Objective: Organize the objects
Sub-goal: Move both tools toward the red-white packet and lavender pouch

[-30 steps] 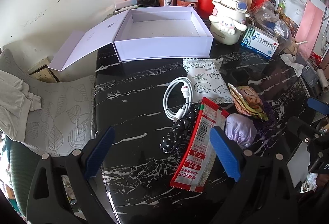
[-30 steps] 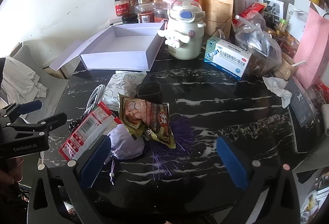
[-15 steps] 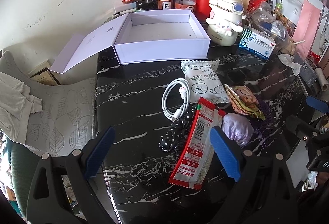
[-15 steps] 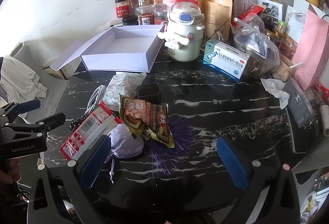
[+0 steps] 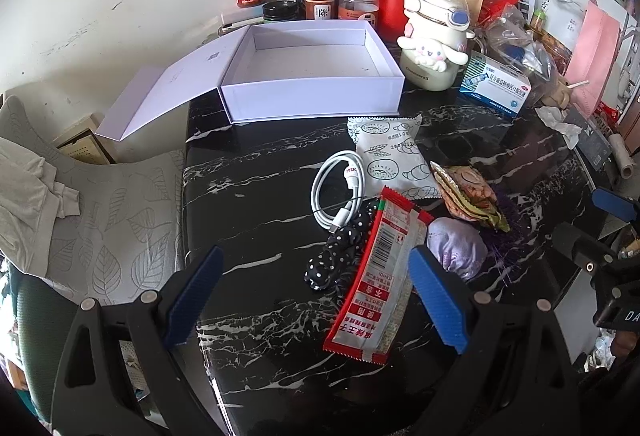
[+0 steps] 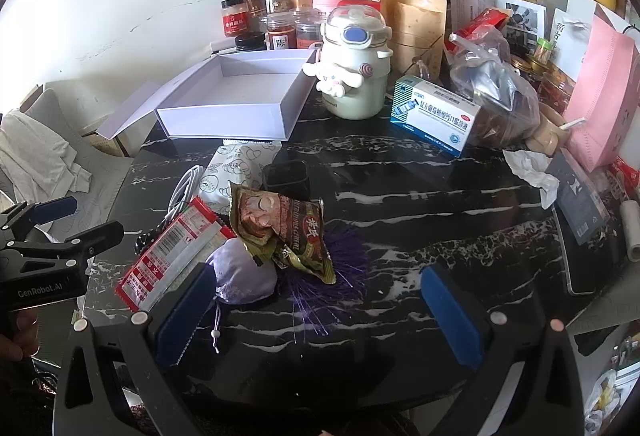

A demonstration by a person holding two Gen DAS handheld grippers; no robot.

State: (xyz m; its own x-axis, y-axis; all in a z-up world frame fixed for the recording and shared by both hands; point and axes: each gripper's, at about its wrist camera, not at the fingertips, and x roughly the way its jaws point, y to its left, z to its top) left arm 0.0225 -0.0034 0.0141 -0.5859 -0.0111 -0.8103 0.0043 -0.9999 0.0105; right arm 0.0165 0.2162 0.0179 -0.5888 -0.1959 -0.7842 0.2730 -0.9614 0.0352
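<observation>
**Both grippers poised, nothing picked yet**

The open white cardboard box (image 5: 312,75) sits empty at the back left of the black marbled surface (image 5: 256,195). The coiled white cable (image 5: 338,183), red snack packet (image 5: 376,276) and lilac drawstring pouch (image 5: 456,252) cluster nearby. The left gripper (image 5: 312,296) and right gripper (image 6: 316,316) hover, fingers wide. Likely next: close on 1 item, probably the packet, and carry it to the box.

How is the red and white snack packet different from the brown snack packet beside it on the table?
The red and white packet is long, narrow and lies flat; the brown packet is shorter, wider and crumpled. The red and white packet shows a barcode; the brown packet shows a food picture. The red and white packet overlaps the polka-dot fabric; the brown packet rests partly on the lilac pouch. Both lie loose on the black marble table, outside the white box.
</observation>
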